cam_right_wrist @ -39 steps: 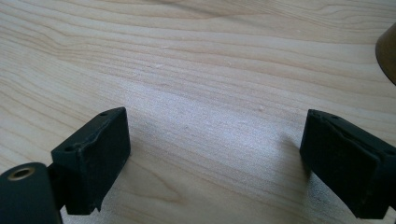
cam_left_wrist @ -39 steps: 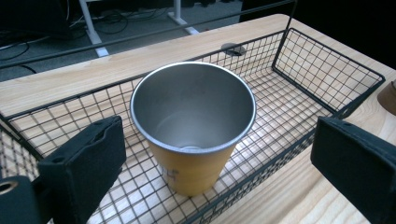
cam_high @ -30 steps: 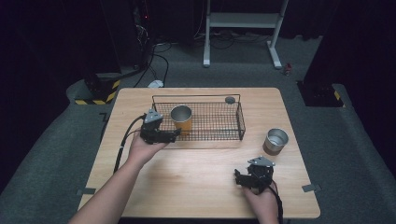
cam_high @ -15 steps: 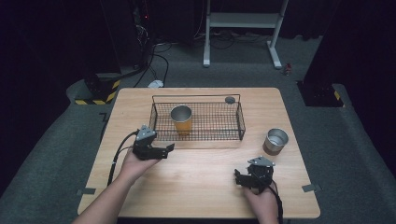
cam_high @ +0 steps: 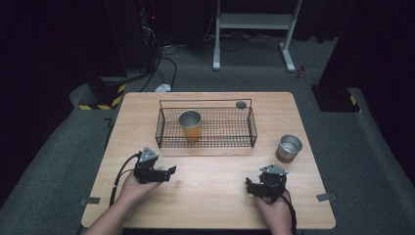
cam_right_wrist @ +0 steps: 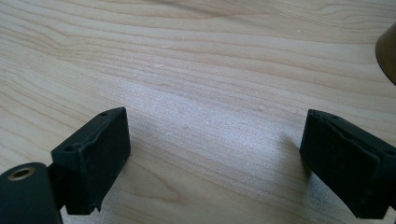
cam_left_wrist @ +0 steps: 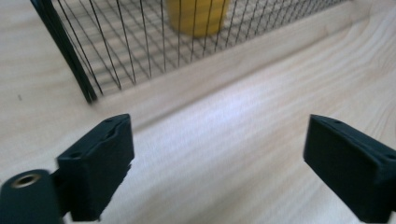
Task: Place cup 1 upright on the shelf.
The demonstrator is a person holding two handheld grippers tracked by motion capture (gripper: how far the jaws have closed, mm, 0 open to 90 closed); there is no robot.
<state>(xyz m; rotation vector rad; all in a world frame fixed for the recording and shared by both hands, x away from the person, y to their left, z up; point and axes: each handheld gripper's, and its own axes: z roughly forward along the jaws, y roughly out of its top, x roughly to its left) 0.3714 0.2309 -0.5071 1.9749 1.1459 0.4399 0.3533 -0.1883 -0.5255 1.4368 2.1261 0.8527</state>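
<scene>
– So, from above, where are your claws?

– My left claw lies low over the table, near its front left, just short of the basket. My right claw rests at the front right, tips turned toward the left one. The two are well apart.

– And the cups?

– One yellow cup stands upright inside the basket, toward its left end. A steel cup stands upright on the table, right of the basket and near my right claw, not touching it.

– Now the left gripper view?

– My left claw is spread, though its jaws have just been closing; only bare table lies between them. Ahead is the basket corner, and behind the mesh I see the yellow cup.

– And the right gripper view?

– My right claw is spread too, nothing between the jaws but wood. At the far right edge a sliver of the steel cup shows, apart from the jaw.
</scene>
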